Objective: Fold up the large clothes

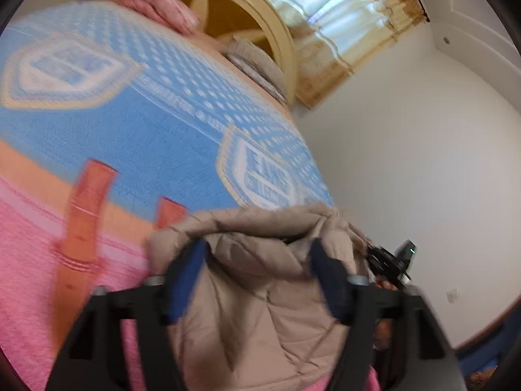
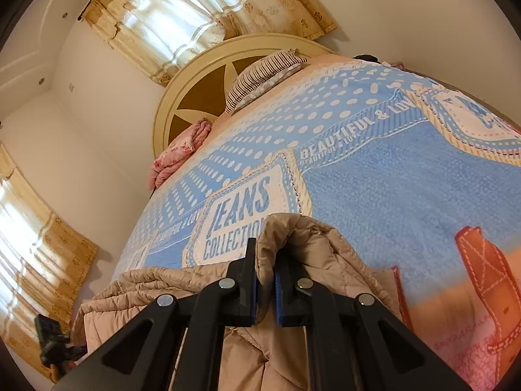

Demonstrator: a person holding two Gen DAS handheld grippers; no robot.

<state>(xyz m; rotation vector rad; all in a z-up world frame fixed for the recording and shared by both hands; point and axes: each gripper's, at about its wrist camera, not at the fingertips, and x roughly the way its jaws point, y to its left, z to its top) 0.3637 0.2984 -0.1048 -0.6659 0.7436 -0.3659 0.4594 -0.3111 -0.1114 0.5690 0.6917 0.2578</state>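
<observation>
1. A fold of the beige quilted jacket (image 2: 293, 247) is pinched between the pressed-together fingers of the right gripper (image 2: 266, 280), probably so that it can be carried over the bed
2. The left gripper (image 1: 257, 254) is spread around another bunch of it; a grip cannot be told
3. Farther away, the blue blanket (image 2: 390, 169) is spread under the jacket as folding surface, and a striped pillow (image 2: 260, 75) is kept by the round headboard (image 2: 182, 94)

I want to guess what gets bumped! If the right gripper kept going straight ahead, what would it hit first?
Probably the beige puffy coat already pinched in the right gripper; past that fold lies the blue blanket, though depth is hard to judge.
</observation>
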